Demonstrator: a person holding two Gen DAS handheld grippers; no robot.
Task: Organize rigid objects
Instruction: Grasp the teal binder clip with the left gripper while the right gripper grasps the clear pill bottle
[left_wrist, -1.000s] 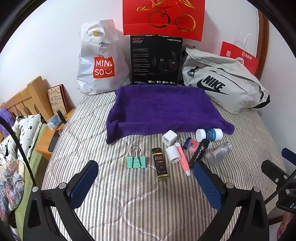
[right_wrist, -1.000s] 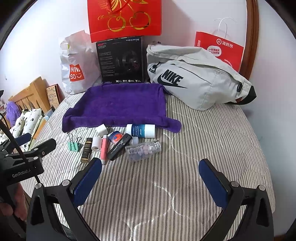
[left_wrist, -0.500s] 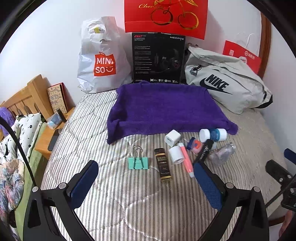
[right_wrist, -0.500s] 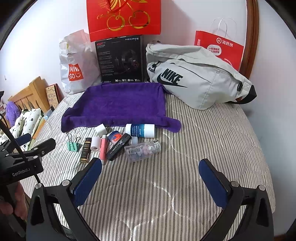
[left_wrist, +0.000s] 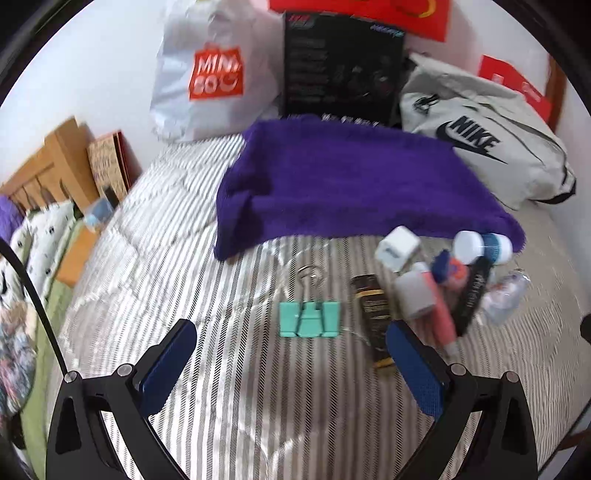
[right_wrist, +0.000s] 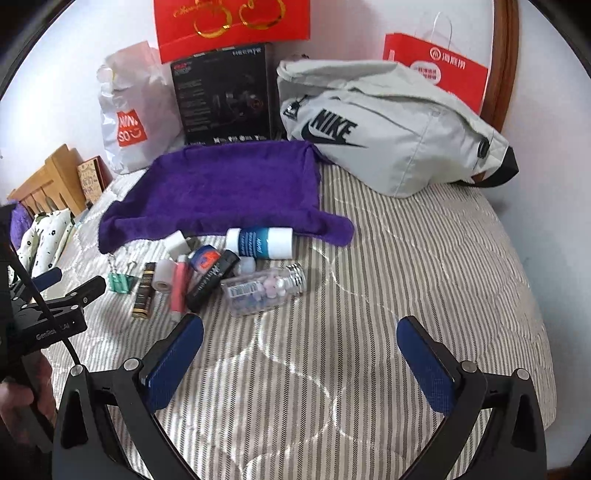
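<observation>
The left gripper (left_wrist: 291, 363) hangs over the bed (left_wrist: 229, 406), jaws wide apart and empty. The green binder clip (left_wrist: 309, 319) lies flat at twelve o'clock from it, apart from the pile. It looks light, stiff and slick; grip its body across the flat sides. The right gripper (right_wrist: 299, 360) is likewise spread and holds nothing.

Left gripper (left_wrist: 290, 356) wide open above striped bedcover (left_wrist: 229, 387), green binder clip (left_wrist: 309, 318) between the fingers, dark tube (left_wrist: 375, 321) beside, purple towel (left_wrist: 354, 188) behind, blurred.
</observation>
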